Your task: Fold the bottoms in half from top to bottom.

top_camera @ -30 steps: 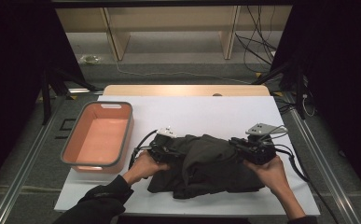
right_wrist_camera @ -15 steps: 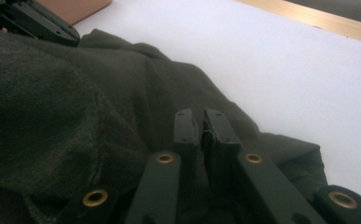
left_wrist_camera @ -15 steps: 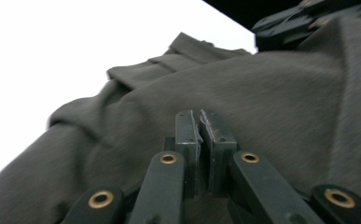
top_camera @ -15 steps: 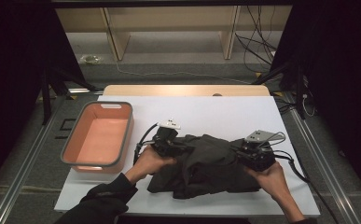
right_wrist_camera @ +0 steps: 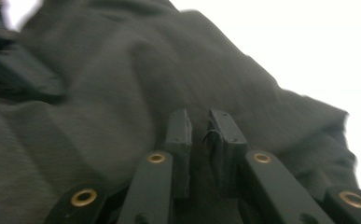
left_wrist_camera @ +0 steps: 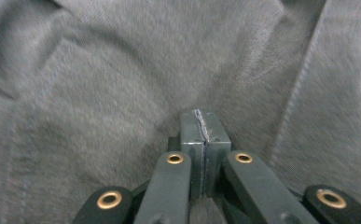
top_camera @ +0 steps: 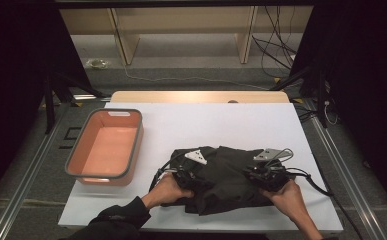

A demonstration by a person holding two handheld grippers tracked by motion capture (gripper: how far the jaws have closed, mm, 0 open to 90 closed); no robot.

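The dark grey cloth garment (top_camera: pixel 226 180) lies crumpled right of the orange plastic basin (top_camera: pixel 106 147). The left gripper (left_wrist_camera: pixel 200 126), closed, presses its left edge; the right gripper (right_wrist_camera: pixel 205 133), jaws just parting and holding nothing, rests on its right edge, probably to flatten it.

The dark garment (top_camera: pixel 228 177) hides both grippers' jaw tips in the high view. The person's forearms are cut off at that view's bottom edge. The right gripper view is blurred, so the cloth (right_wrist_camera: pixel 99 93) weave cannot be made out there.
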